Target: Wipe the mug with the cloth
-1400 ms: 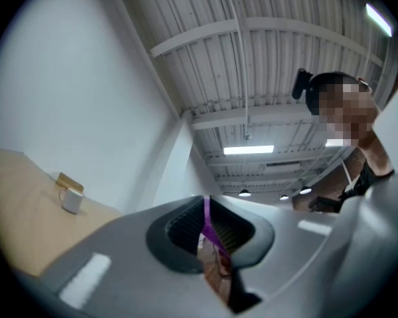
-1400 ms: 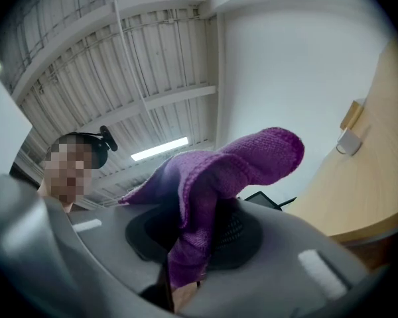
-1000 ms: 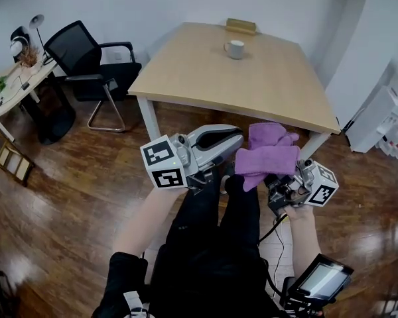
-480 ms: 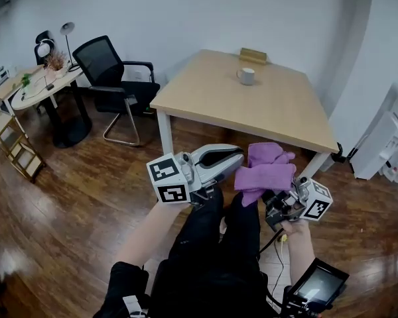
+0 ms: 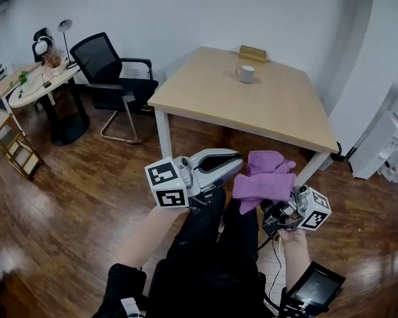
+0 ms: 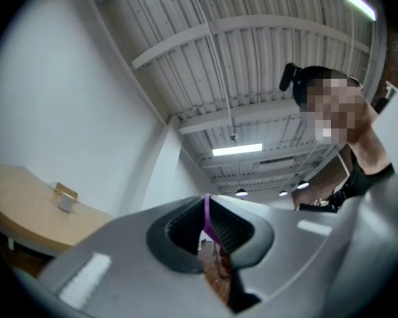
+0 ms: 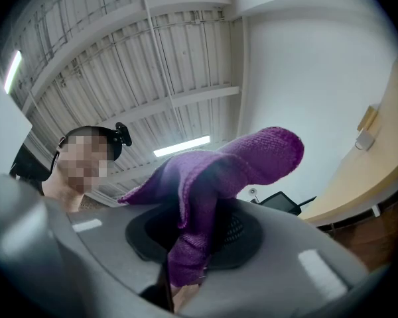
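Purple cloth (image 5: 265, 181) clamped in right claw (image 5: 275, 204); left claw (image 5: 235, 163) closed, thin cloth edge nipped. Mug (image 5: 246, 73) well apart on table (image 5: 265, 114). Step: approach, wiping not begun. Next: reach table, free left claw for mug.

The cloth (image 5: 265, 181) sits between the right gripper's (image 5: 276, 208) jaws, its edge seemingly caught in the left gripper (image 5: 237, 162) just beside it. Well ahead of both stands the table (image 5: 278, 114), with the mug (image 5: 246, 73) on its far part.
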